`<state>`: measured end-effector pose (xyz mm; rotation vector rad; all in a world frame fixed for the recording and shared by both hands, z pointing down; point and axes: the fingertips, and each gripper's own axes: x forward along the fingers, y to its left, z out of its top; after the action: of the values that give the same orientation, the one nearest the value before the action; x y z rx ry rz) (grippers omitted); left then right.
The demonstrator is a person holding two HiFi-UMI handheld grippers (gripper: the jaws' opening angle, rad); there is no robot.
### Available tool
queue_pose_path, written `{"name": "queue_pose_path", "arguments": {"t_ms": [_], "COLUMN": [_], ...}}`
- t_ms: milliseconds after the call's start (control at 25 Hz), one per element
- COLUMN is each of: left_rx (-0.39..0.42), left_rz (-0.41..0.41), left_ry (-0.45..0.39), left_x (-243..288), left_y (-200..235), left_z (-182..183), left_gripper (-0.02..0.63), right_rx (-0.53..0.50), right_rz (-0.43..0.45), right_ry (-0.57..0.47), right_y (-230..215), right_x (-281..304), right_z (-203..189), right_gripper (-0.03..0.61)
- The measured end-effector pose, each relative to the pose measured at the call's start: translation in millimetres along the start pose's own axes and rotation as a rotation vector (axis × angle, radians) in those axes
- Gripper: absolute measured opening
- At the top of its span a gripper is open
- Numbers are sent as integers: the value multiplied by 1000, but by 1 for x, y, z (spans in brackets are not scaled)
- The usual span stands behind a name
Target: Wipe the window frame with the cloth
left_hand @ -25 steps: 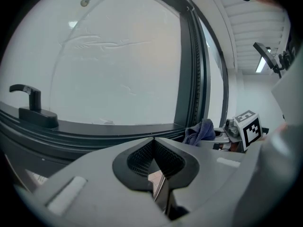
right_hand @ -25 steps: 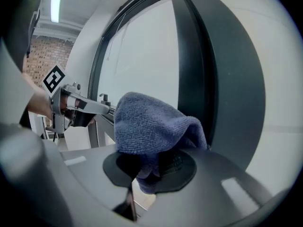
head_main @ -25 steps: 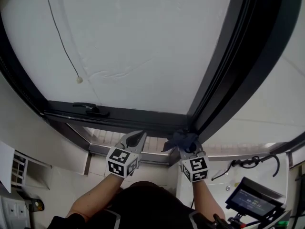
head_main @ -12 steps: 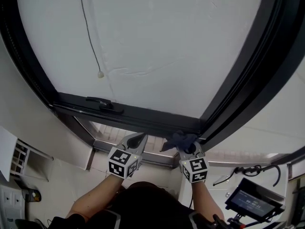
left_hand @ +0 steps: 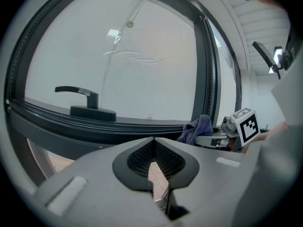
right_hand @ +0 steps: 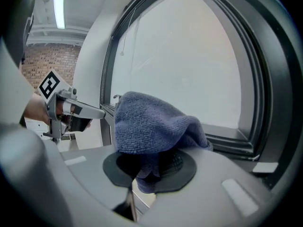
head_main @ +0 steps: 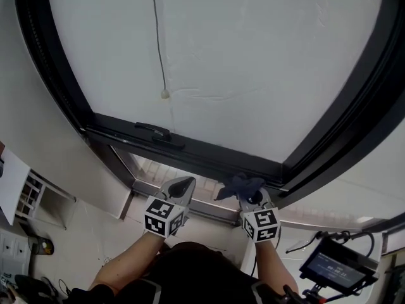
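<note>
One rail matters: the window frame's bottom rail (head_main: 190, 149) runs left-right just above your right hand-held gripper (head_main: 250, 196), which is clamped on the blue cloth (head_main: 239, 183). Your left hand-held gripper (head_main: 180, 186) is closed and empty alongside.

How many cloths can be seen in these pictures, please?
1. The blue cloth is pinched in the claw of the right gripper, near the lower bar of the window frame. The left gripper holds none. More could be hidden.

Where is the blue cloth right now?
In the head view the cloth is right of centre, clamped in the right gripper, at the bottom rail of the window frame near its right corner.
</note>
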<state>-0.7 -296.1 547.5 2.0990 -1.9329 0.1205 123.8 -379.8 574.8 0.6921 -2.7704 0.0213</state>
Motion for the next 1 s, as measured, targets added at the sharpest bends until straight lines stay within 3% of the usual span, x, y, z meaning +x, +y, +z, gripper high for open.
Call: {"name": "queue_pose_path", "arguments": {"t_ms": [1000], "left_rx": [-57], "left_rz": [203], "left_ry": [-50], "left_x": [-78], "left_y": [102], "left_z": [-2], "left_gripper": [-6], "right_rx": [-13], "right_rz": [121], "right_ry": [12], "right_y": [82], "right_x": [71], "right_z": [23], "right_gripper": [55]}}
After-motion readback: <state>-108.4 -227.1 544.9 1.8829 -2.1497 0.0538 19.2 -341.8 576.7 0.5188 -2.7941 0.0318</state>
